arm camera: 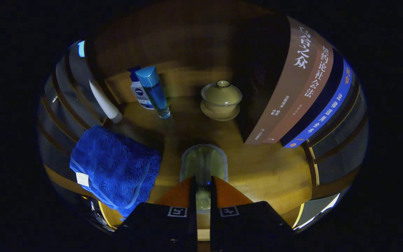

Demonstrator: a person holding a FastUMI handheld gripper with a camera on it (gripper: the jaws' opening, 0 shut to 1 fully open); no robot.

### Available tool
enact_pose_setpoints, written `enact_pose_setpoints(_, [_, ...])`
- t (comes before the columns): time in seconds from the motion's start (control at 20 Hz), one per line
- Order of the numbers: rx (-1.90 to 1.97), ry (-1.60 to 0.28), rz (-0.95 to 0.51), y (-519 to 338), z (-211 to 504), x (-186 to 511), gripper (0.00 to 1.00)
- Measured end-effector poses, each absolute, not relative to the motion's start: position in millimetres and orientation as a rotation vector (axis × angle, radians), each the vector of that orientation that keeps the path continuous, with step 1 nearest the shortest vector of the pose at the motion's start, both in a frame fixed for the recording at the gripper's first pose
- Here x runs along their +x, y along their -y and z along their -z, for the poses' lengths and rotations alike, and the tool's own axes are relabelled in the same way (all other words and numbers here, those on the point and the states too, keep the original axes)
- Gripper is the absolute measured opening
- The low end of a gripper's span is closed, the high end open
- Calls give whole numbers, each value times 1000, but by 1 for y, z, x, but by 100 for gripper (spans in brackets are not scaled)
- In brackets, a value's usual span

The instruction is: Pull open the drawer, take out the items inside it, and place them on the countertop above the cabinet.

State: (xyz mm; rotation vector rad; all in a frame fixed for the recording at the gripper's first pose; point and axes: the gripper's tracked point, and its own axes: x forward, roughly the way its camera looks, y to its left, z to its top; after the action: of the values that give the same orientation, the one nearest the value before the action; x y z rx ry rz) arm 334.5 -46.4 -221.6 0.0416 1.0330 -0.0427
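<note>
Low centre of the frame: hand-held gripper (pixel 203 185) clenched on a clear glass (pixel 204 164), fingers pressing either side, glass standing on the wooden bench (pixel 268 171); lower left, folded blue towel (pixel 114 168); upper left, blue-capped bottle (pixel 154 92) beside a white bottle (pixel 139 92) and a white tube (pixel 105 101); centre, lidded cup on saucer (pixel 221 100); right, upright books (pixel 303 87).

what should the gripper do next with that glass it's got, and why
Probably lower it and open the fingers. The gripper is shut on a clear glass held over the wooden countertop, with bare wood between the blue towel and the books.
</note>
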Motion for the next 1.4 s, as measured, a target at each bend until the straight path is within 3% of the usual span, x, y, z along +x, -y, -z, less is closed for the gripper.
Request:
enact_pose_setpoints(0.1, [43, -1024, 45, 50, 219, 334, 22])
enact_pose_setpoints(0.2, [54, -1000, 55, 52, 217, 335, 32])
enact_pose_setpoints(0.35, [36, -946, 58, 56, 211, 332, 97])
enact_pose_setpoints(0.8, [98, -620, -28, 23, 147, 296, 99])
enact_pose_setpoints(1.1, [129, -279, -75, 19, 100, 238, 99])
enact_pose_setpoints(1.4, [104, -101, -50, 21, 76, 153, 99])
